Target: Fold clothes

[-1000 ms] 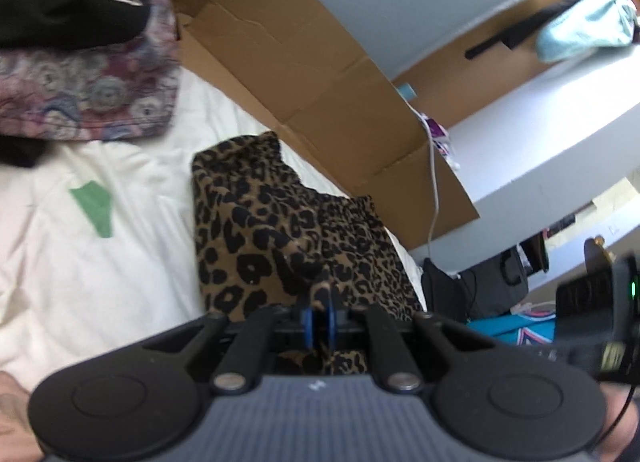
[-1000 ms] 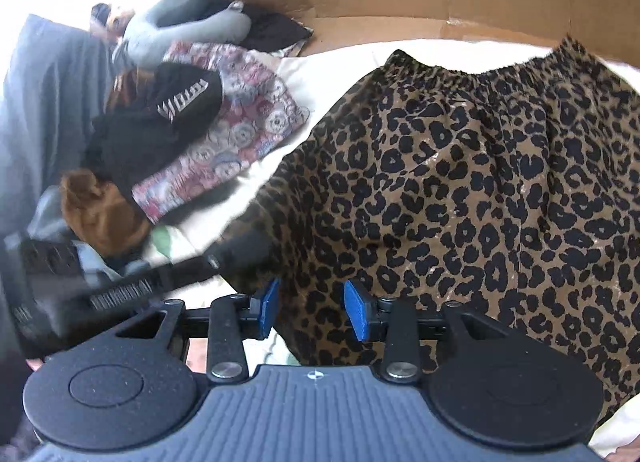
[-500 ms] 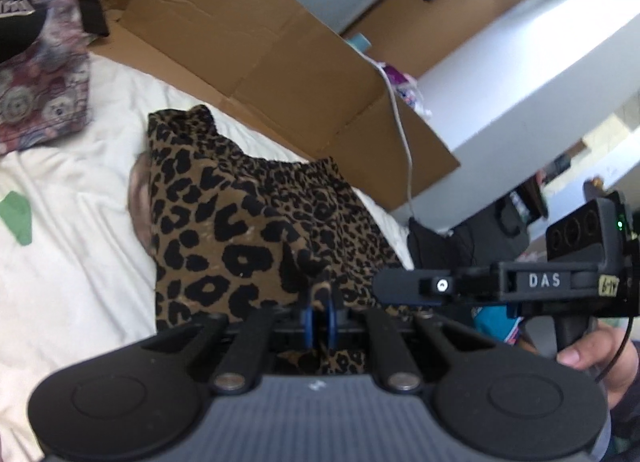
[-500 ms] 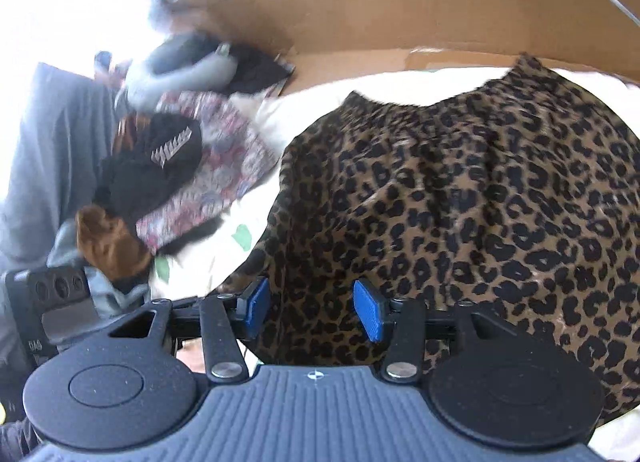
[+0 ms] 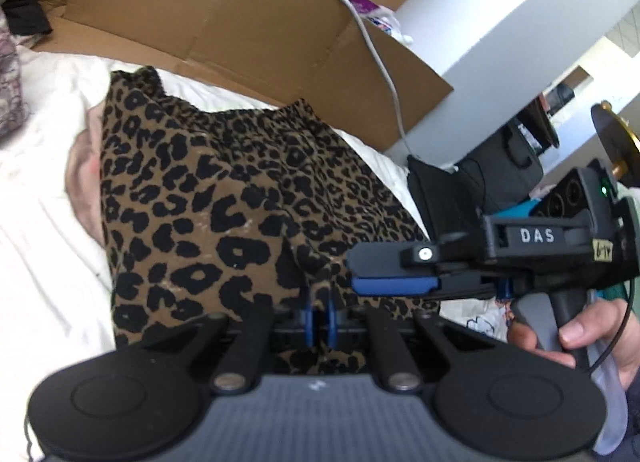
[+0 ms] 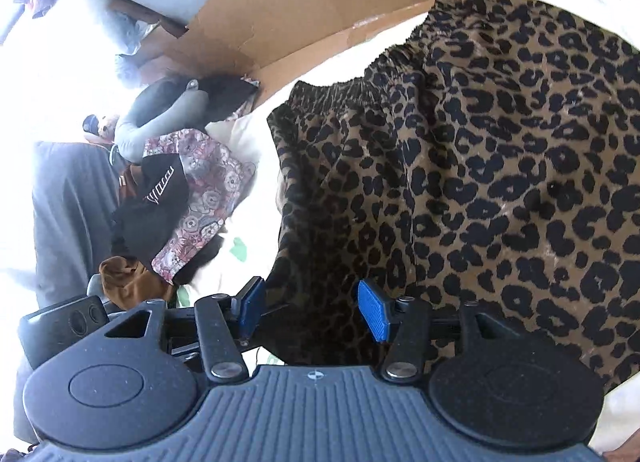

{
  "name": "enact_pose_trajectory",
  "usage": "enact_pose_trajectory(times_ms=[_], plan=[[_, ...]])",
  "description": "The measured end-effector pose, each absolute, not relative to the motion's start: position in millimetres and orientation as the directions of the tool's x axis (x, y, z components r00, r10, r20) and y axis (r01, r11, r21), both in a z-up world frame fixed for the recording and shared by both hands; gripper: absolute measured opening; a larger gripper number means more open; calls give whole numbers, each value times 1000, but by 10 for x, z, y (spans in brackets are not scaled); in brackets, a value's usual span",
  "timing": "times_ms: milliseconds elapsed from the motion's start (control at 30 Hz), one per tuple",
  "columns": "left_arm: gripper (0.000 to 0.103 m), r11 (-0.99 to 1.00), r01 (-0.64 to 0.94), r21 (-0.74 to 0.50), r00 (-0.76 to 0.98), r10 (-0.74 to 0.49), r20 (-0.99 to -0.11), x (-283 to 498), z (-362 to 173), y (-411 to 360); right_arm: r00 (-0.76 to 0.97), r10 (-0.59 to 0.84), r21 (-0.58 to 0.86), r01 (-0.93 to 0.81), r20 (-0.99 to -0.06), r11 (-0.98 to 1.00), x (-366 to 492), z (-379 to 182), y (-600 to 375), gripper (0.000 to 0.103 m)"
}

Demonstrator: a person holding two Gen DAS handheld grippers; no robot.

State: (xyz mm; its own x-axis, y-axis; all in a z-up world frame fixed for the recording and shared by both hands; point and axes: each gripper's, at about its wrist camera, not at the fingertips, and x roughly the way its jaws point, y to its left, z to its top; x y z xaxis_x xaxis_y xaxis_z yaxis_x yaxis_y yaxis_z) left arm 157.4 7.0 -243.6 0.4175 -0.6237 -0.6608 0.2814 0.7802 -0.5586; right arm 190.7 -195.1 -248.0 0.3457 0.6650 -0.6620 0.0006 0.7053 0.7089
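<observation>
Two grippers on the leopard skirt (image 5: 208, 198), which lay on the white bedding (image 5: 44, 230): our left gripper (image 5: 319, 318) pinched its hem, right gripper (image 6: 312, 312) gaped alongside. Mid-fold, we judged; the right needed a grip.

The right gripper (image 5: 394, 272), with its blue-padded fingers (image 6: 374, 310) spread wider than a second ago, has swung in close beside the left gripper (image 5: 319, 320). The brown-and-black leopard-print fabric skirt (image 5: 208, 198) now fills more of both views.
</observation>
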Motion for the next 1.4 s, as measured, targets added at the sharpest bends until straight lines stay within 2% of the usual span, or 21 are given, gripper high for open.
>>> enact_pose_trajectory(times_ms=[233, 700, 1000, 1133, 1200, 1333, 1400], plan=[[8, 778, 305, -549, 395, -628, -670, 1579, -2458, -62, 337, 681, 727, 15, -650, 687, 1898, -2515, -1971, 63], [8, 775, 336, -536, 361, -631, -687, 1578, -2498, -163, 293, 661, 690, -2, -691, 723, 1891, -2684, -1859, 63], [8, 769, 367, -524, 344, -635, -692, 1559, -2525, -197, 247, 695, 719, 9, -675, 695, 1949, -2797, -1762, 63], [17, 766, 364, -530, 313, -637, -704, 1544, -2563, -190, 228, 707, 732, 42, -669, 680, 1994, -2917, -1760, 60], [17, 763, 358, -539, 297, -640, -709, 1529, -2585, -165, 219, 709, 734, 58, -670, 676, 2011, -2997, -1765, 58], [27, 771, 346, -535, 284, -629, -723, 1485, -2620, -71, 201, 686, 709, 70, -699, 702, 2024, -3124, -1759, 53], [27, 783, 319, -533, 288, -616, -733, 1481, -2649, 28, 200, 680, 702, 70, -706, 708, 2020, -3156, -1756, 52]])
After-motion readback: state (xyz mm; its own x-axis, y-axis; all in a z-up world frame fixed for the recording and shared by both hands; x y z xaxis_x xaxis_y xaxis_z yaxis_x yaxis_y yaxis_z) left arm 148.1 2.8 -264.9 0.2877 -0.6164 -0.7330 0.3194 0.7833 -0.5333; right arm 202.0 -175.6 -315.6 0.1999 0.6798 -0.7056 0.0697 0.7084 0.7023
